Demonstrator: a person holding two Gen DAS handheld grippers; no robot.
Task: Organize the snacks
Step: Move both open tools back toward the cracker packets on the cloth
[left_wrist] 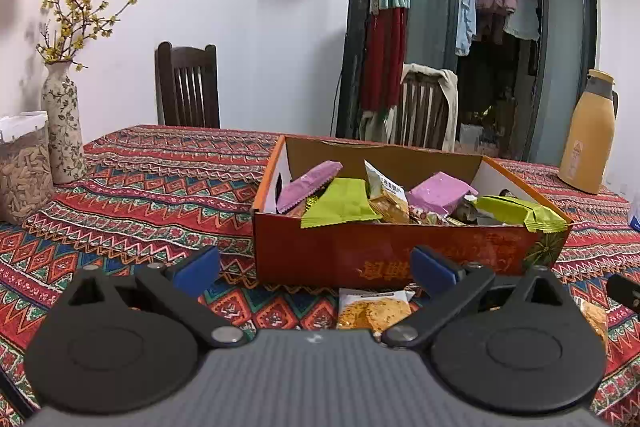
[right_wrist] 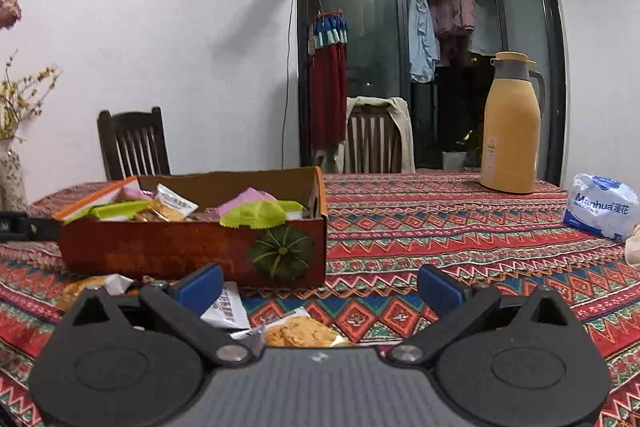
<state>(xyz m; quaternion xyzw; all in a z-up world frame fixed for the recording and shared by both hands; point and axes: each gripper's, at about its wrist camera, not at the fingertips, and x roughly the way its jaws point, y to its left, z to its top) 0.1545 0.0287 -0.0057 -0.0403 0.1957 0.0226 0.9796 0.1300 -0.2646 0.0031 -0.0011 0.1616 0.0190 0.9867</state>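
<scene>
The snack box (left_wrist: 384,251) lies broadside across the left gripper's (left_wrist: 316,269) spread fingers (left_wrist: 198,267).

Both cameras sit low over the table (left_wrist: 160,187), each looking forward and level along its own spread fingers toward the far wall and glass door (right_wrist: 440,47).

The left wrist view faces the long front wall of the snack box (left_wrist: 360,251) squarely and at close range. The right wrist view stands further right, with the box (right_wrist: 180,251) left of centre.

Shared content: box, two chairs, yellow jug (left_wrist: 588,143) (right_wrist: 512,131), vase (left_wrist: 62,131).
</scene>
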